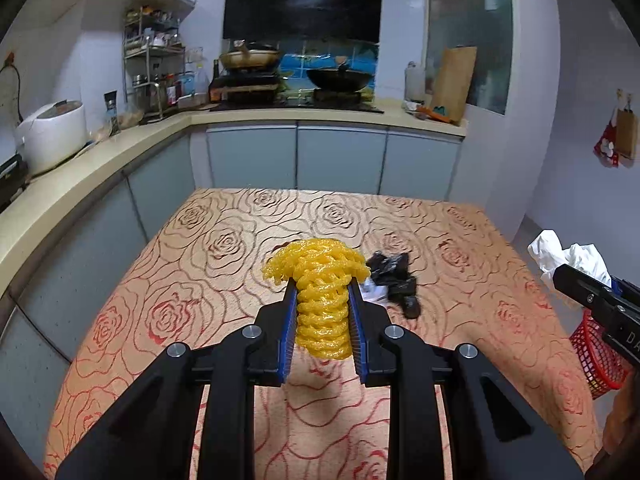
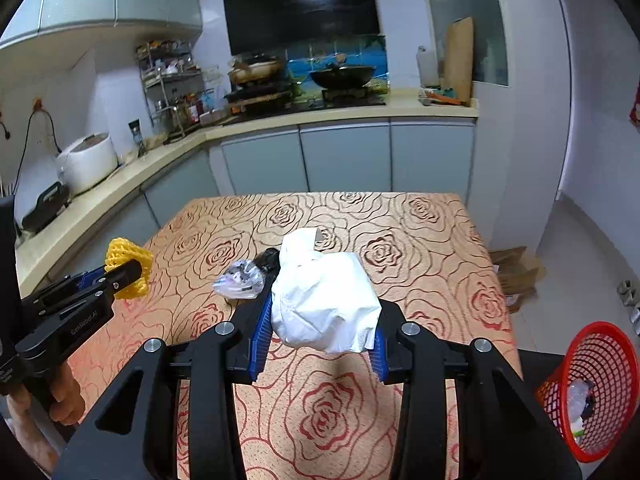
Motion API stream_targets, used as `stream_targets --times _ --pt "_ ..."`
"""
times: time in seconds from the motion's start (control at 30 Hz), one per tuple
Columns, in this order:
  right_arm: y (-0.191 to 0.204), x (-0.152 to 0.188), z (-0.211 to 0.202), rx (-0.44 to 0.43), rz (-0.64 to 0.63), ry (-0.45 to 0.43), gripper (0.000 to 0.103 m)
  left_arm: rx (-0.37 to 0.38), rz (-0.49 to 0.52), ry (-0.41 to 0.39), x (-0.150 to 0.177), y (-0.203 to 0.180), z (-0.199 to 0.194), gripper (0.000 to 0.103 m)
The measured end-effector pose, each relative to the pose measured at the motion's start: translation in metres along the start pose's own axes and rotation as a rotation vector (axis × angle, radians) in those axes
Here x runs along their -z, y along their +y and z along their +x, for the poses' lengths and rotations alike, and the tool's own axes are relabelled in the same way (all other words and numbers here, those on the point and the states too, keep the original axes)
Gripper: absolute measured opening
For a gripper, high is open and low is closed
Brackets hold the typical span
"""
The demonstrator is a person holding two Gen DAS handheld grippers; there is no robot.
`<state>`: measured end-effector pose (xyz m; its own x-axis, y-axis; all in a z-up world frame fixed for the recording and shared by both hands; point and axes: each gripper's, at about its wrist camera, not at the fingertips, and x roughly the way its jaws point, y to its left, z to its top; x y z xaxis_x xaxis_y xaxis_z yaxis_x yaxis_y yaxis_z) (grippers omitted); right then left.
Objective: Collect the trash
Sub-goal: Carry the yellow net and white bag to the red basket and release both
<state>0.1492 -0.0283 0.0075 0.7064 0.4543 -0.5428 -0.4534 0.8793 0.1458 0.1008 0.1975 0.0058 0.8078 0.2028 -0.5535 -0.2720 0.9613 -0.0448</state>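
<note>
My left gripper (image 1: 322, 286) is shut on a yellow foam net sleeve (image 1: 320, 300), held above the table; in the right wrist view the same yellow foam net (image 2: 128, 264) sticks out of the left gripper (image 2: 128, 274) at the far left. Crumpled white paper (image 2: 326, 304) is clamped in my right gripper (image 2: 320, 300), also lifted off the table. The white paper (image 1: 568, 258) shows at the right edge of the left wrist view, in the right gripper (image 1: 580, 280). A black plastic scrap (image 1: 394, 280) and a clear wrapper (image 2: 240, 278) lie on the tablecloth (image 1: 200, 264).
A red mesh basket (image 2: 600, 392) with some trash in it stands on the floor right of the table; the basket (image 1: 596, 360) also shows low right in the left wrist view. Kitchen counter (image 1: 100, 152) with a rice cooker (image 1: 52, 136) runs along the left and back. Cardboard (image 2: 516, 272) lies on the floor.
</note>
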Motion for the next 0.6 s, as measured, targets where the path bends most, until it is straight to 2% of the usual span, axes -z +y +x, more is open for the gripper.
stream_targets --times 0.6 --pt "-0.063 0.001 -0.054 0.109 0.083 -0.081 0.039 0.105 0.092 -0.023 -0.01 -0.073 -0.01 0.023"
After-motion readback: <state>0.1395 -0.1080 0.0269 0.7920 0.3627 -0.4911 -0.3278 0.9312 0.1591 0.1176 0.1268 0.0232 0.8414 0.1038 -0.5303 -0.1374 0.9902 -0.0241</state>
